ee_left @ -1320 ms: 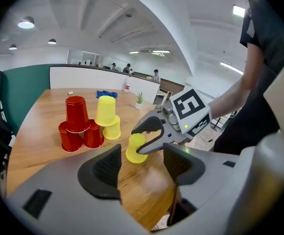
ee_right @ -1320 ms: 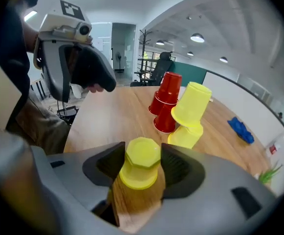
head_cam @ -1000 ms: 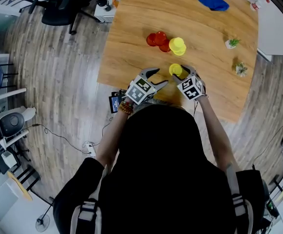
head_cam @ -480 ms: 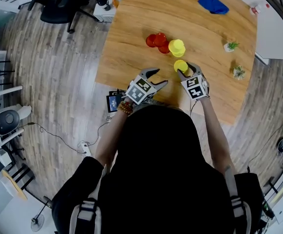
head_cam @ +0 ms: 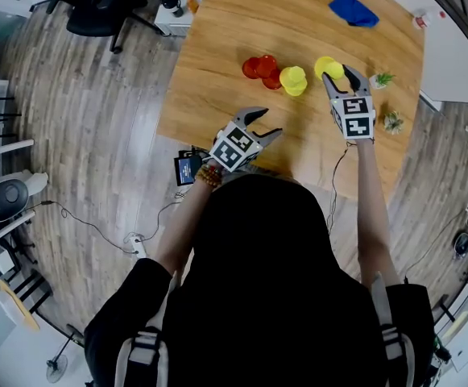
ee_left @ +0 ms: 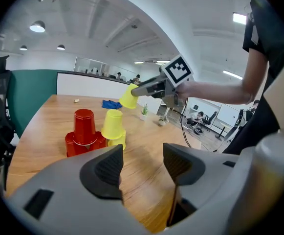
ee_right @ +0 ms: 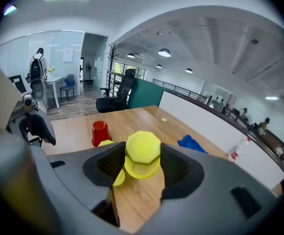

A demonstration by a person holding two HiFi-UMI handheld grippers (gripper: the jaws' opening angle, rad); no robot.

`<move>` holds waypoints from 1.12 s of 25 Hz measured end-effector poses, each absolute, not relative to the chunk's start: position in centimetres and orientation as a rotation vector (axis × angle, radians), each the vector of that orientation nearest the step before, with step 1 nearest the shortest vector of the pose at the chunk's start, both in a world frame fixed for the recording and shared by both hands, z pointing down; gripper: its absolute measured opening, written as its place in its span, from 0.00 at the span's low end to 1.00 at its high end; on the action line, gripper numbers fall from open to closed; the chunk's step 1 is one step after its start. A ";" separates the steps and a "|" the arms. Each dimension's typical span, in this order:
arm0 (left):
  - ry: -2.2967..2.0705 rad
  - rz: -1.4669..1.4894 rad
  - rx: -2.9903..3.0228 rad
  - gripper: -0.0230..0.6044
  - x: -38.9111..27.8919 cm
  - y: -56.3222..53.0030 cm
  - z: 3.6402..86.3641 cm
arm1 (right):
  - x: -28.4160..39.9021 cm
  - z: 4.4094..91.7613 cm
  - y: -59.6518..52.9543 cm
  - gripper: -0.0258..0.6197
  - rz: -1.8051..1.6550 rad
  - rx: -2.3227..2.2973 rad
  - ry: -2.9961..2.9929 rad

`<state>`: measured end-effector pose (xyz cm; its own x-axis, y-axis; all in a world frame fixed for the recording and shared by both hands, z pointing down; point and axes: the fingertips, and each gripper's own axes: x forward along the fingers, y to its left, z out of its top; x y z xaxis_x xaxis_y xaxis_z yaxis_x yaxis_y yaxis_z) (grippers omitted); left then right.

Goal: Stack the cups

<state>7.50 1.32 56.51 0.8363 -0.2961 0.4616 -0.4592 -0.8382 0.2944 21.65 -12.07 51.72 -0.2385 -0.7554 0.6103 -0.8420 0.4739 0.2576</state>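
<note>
Yellow plastic between the jaws of the right tool (ee_right: pixel 142 166): grips the yellow cup (ee_right: pixel 142 154) by its sides, pads pressed to the wall, having just closed in to a fairly wide hold. Carries it base-up and slightly tilted, mouth toward the tabletop (head_cam: pixel 217 47), lifted clear of the wood. Outward from there, in the head view: the yellow stack (head_cam: pixel 293 79) close by on the left of the held cup, and touching it on its far left side the red cups (head_cam: pixel 262 65). Shown in the left gripper view as upturned cups, one riding on others, axes upright. Judged from this, probably calls for a short carry leftward and down, with the cup's axis brought upright over the top of the yellow stack, mouth first. Right hand plainly the nearer of the two. Left tool (head_cam: pixel 267 124) low near the tabletop's near edge, jaws apart with nothing between them, pointing at the piles from the person's side.
</note>
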 end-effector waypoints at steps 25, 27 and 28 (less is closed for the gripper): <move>-0.621 0.496 2.606 0.48 5.9 0.4 55.2 | 10.6 52.1 -13.7 0.41 0.173 0.969 -2.147; -0.620 0.498 2.605 0.48 5.8 0.3 55.3 | 10.3 52.3 -13.5 0.41 0.190 0.960 -2.147; -0.621 0.500 2.605 0.48 5.7 0.3 55.3 | 10.2 52.4 -13.4 0.41 0.198 0.954 -2.147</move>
<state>5.68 0.30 55.32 0.8360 -0.3431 0.4282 -0.4917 -0.8148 0.3072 10.18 -13.37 52.43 -0.4284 -0.5704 0.7008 -0.6889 0.7081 0.1551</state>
